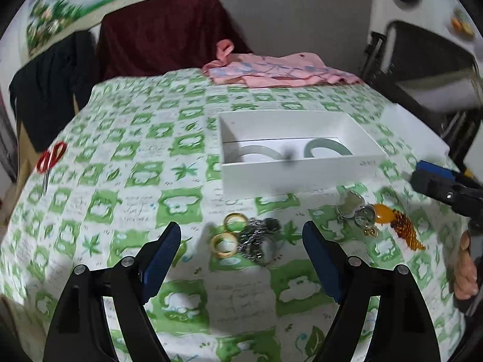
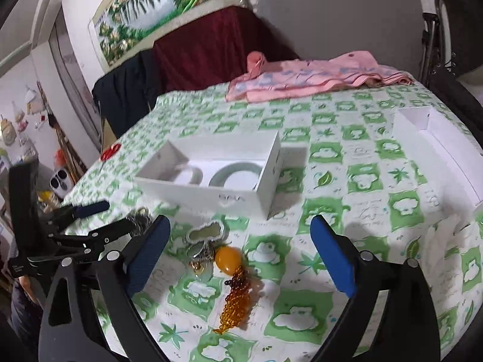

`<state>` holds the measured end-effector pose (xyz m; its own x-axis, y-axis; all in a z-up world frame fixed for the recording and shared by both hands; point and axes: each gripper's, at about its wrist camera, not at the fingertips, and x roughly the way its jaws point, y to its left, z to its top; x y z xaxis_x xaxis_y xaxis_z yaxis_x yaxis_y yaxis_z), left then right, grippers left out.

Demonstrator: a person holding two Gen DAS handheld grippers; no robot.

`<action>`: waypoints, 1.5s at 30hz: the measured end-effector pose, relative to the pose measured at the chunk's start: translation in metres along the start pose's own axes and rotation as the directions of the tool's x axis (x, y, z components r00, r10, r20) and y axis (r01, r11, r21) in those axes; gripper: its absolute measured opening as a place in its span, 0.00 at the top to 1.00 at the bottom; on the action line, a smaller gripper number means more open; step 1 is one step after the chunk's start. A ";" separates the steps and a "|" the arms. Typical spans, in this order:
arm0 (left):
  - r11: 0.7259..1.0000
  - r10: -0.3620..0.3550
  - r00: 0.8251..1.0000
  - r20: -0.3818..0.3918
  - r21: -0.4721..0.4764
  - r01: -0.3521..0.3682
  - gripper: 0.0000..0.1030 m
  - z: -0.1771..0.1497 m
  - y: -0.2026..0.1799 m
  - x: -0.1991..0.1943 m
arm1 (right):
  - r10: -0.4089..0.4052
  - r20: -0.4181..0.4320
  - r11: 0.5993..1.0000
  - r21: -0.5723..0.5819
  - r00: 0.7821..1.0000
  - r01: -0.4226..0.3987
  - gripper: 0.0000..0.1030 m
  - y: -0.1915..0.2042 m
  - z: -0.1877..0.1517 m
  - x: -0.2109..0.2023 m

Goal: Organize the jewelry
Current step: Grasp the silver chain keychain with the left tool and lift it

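A white open box (image 1: 289, 175) (image 2: 211, 193) sits mid-table with two pale green bangles (image 1: 327, 147) (image 2: 235, 173) inside. Before it lie two yellow rings (image 1: 225, 242), a silvery chain heap (image 1: 261, 241) and, further right, a silver pendant cluster (image 1: 353, 208) (image 2: 205, 235) with an amber bead and beaded tassel (image 1: 404, 229) (image 2: 232, 283). My left gripper (image 1: 241, 259) is open, low over the cloth, with the rings and chain lying between its blue pads untouched. My right gripper (image 2: 241, 259) is open too, the pendant and amber tassel lying between its fingers, not pressed.
Green-and-white patterned cloth (image 1: 151, 181) covers the table. Red-handled scissors (image 1: 49, 160) lie at its left edge, a pink garment (image 1: 277, 72) at the back, the white box lid (image 2: 431, 144) at the right. A hand (image 1: 466, 271) holds the right tool.
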<state>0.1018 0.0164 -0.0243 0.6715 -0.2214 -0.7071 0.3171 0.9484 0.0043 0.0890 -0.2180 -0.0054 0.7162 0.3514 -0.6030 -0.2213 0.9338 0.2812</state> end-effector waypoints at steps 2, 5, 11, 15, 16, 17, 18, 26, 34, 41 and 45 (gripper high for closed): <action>1.000 0.001 1.000 -0.013 0.023 -0.001 0.21 -0.001 -0.004 0.005 | -0.002 -0.015 1.000 -0.015 1.000 0.001 0.13 0.003 -0.002 0.004; 0.999 -0.007 0.999 -0.039 0.041 0.008 0.21 0.000 -0.008 0.014 | -0.008 -0.022 0.999 -0.037 1.000 0.007 0.13 0.008 -0.006 0.008; 0.999 -0.035 0.998 -0.048 0.036 0.037 0.27 0.003 -0.009 0.020 | -0.014 -0.037 0.999 -0.030 0.999 0.013 0.13 0.006 -0.007 0.011; 0.997 -0.062 0.995 -0.077 0.032 0.065 0.46 0.005 -0.009 0.026 | -0.015 -0.037 0.999 -0.036 0.999 0.013 0.13 0.006 -0.007 0.012; 0.997 -0.067 0.994 -0.090 0.031 0.070 0.52 0.005 -0.009 0.029 | -0.015 -0.038 0.999 -0.037 0.999 0.013 0.13 0.006 -0.007 0.012; 0.997 -0.063 0.994 -0.085 0.033 0.066 0.59 0.005 -0.009 0.028 | -0.014 -0.039 0.999 -0.038 0.999 0.013 0.13 0.006 -0.007 0.013; 0.995 -0.088 0.992 -0.088 0.029 0.090 0.69 0.005 -0.008 0.027 | -0.013 -0.039 0.999 -0.038 0.999 0.012 0.13 0.006 -0.007 0.013; 0.980 -0.192 0.981 -0.008 -0.061 0.191 0.85 0.004 0.008 0.000 | 0.003 -0.043 1.000 -0.024 0.999 -0.004 0.13 0.004 -0.007 0.012; 0.959 -0.245 0.969 -0.027 -0.154 0.238 0.83 0.006 0.025 0.003 | 0.004 -0.043 1.000 -0.029 0.999 -0.005 0.13 0.005 -0.007 0.012; 0.970 -0.235 0.972 -0.020 -0.076 0.233 0.42 0.007 0.003 0.003 | 0.002 -0.037 1.000 -0.027 0.999 -0.003 0.13 0.005 -0.007 0.011; 0.987 -0.161 0.981 -0.105 0.003 0.163 0.68 0.003 -0.015 0.025 | 0.002 -0.041 1.000 -0.025 0.999 -0.003 0.13 0.004 -0.006 0.011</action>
<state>0.1158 -0.0040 -0.0394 0.5372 -0.3464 -0.7690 0.4240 0.8991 -0.1088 0.0921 -0.2098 -0.0160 0.6879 0.3553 -0.6329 -0.2400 0.9343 0.2637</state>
